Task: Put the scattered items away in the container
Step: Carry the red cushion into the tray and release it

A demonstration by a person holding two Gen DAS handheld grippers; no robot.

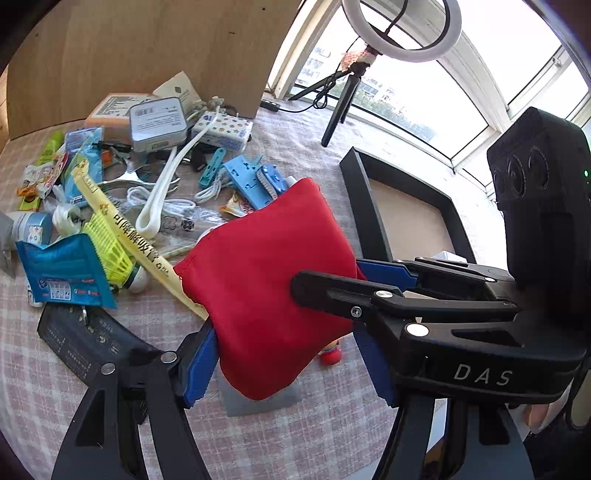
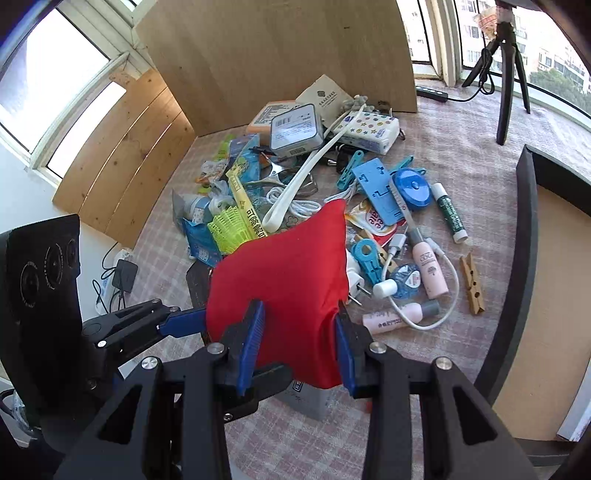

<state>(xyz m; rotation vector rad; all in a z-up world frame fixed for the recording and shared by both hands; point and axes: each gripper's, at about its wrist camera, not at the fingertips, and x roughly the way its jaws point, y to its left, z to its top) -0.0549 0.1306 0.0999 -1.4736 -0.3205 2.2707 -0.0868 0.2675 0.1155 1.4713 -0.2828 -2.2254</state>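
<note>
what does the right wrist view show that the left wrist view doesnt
Only the right wrist view shows the wooden clothespin, the green glue stick and two pink bottles.

Only the left wrist view shows the ring light above its tripod.

Both show the red cloth pouch gripped by the left gripper and the right gripper, the cluttered pile with the metal tin, and the black-rimmed container off to the right.

Red cloth pouch, limp and puffed, raised above desk clutter; black-rimmed container lies open beside.
</note>
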